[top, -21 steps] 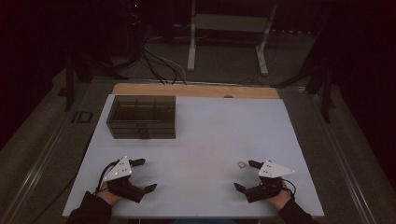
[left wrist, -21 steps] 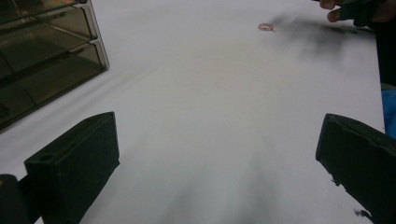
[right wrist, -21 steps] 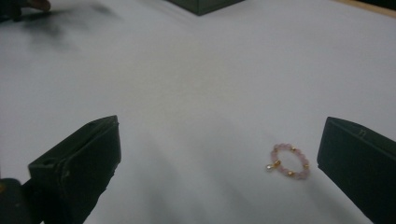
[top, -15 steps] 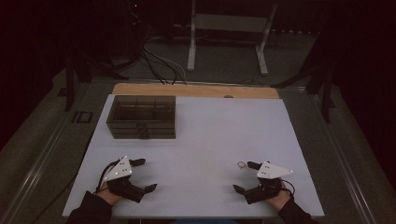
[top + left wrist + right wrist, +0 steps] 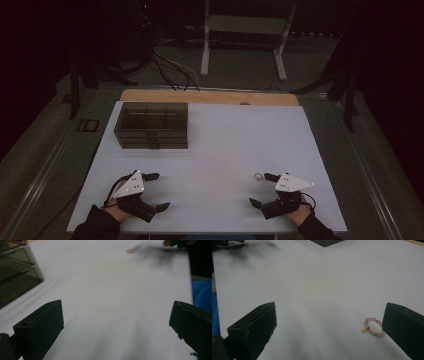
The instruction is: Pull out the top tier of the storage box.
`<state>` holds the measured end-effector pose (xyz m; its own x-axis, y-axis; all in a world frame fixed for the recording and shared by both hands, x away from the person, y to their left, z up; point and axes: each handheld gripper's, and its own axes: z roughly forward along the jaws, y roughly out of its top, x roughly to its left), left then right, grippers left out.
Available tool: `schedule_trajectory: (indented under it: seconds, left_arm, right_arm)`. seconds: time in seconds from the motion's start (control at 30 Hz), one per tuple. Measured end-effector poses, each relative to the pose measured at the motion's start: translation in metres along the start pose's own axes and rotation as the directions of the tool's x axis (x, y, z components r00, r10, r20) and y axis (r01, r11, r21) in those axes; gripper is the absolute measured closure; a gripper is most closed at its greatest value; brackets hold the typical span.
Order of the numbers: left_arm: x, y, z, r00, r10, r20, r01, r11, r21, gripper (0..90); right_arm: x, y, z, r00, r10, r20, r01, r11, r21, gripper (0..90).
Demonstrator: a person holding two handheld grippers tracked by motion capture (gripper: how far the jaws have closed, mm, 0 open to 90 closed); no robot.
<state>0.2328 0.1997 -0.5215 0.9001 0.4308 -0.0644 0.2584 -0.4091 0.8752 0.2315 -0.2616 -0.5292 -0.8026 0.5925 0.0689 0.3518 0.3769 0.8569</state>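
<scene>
White tabletop (image 5: pixel 215 150) in a dark room, both grippers parked at its near edge before any pick.

Going left to right: a smoky drawer box (image 5: pixel 151 125) sits at the far left of the tabletop, its drawers closed as far as I can tell; the left gripper (image 5: pixel 156 191) rests near the front edge with jaws spread wide and nothing between them; a small pink bead ring (image 5: pixel 373 327) lies flat on the tabletop just beside one jaw of the right gripper (image 5: pixel 261 189) (apart from it, not touching), whose jaws also stand wide and empty. I judge the job at its opening step, the reach for the ring. Next the right gripper should shift so the ring sits between its jaws, drop low to the tabletop, then pinch gently.
</scene>
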Motion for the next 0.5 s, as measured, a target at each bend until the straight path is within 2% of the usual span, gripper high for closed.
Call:
schedule_trajectory:
  seconds: [0.17, 0.5]
  left_arm:
    - [-0.005, 0.006, 0.000, 0.9993, 0.030, 0.022, -0.030, 0.9995, 0.003, 1.0]
    - [-0.011, 0.023, -0.004, 0.9968, 0.080, 0.006, -0.080, 0.9968, -0.004, 1.0]
  right_arm:
    - [0.001, 0.001, 0.000, 1.0000, 0.003, 0.001, -0.003, 1.000, -0.005, 0.0]
    - [0.002, 0.002, -0.003, 1.0000, 0.003, 0.005, -0.003, 0.999, -0.034, 0.0]
